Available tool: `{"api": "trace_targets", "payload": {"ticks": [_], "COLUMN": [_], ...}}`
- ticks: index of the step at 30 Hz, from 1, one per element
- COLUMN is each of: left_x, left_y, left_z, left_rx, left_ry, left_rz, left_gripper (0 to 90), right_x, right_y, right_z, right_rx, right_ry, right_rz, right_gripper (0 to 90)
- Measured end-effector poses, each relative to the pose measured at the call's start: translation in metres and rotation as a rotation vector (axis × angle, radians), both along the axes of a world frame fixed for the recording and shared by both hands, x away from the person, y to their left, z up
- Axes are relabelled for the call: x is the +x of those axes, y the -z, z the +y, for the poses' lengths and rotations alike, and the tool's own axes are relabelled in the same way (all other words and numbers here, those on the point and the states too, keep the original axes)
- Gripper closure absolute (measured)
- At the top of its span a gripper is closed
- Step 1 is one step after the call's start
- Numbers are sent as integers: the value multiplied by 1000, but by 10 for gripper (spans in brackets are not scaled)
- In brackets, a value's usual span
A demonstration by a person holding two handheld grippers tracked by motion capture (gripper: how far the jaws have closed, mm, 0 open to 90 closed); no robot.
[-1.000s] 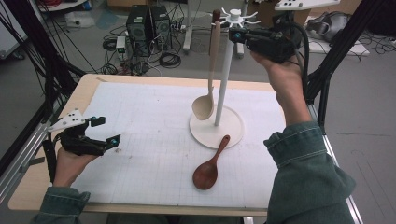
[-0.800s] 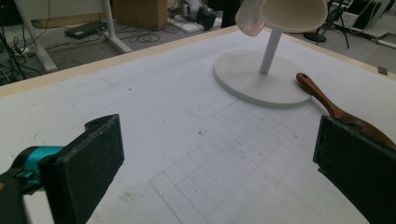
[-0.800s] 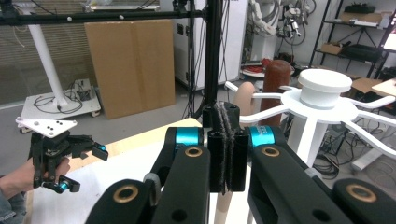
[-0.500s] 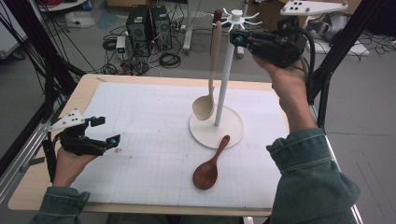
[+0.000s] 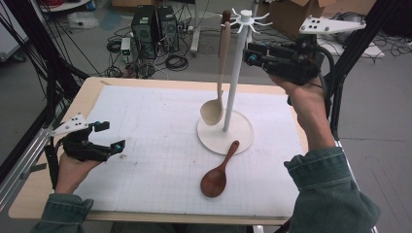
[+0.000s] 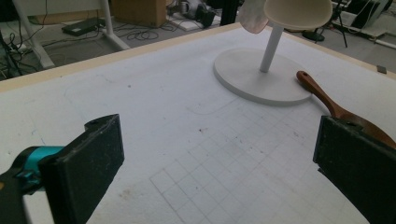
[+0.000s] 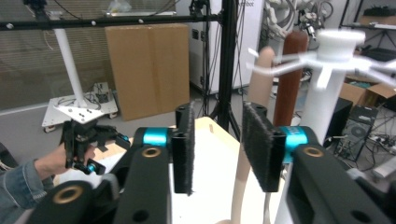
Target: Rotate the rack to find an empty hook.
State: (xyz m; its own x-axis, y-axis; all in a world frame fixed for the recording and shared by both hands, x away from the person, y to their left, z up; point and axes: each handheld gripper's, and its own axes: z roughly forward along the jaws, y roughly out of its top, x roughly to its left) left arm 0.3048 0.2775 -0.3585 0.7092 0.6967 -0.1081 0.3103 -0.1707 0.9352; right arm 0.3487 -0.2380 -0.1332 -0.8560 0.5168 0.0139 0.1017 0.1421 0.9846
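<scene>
The pale spoon [image 5: 219, 77] hangs upright on the white stand [image 5: 236, 73] near the table's [image 5: 145, 85] far right edge, handle up, bowl down beside the post. The right gripper [image 5: 248, 52], just beside the stand's top, has just been opening its jaws, nothing between them. The left gripper [image 5: 111, 136] rests open near the left edge. A brown spoon [image 5: 219, 170] lies flat, handle pointing toward the stand's base.

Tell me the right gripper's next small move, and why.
Probably back the right gripper away from the rack: its jaws have just been opening with nothing between them, and the pale spoon already hangs there. The dark spoon lies on the table.
</scene>
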Motion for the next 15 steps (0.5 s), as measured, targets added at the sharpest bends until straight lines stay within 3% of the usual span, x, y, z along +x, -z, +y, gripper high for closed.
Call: {"api": "trace_targets", "payload": {"ticks": [6,15], "left_x": [0,0], "left_y": [0,1], "left_z": [0,-5], "left_rx": [1,10], "left_ry": [4,12], "left_rz": [-2,5], "left_gripper": [24,24], "right_x": [-3,-8], "right_y": [21,66], "right_z": [-7,-15], "right_rx": [0,-15], "right_ry": [5,-8], "right_rz": [33,87], "right_gripper": [532,451]}}
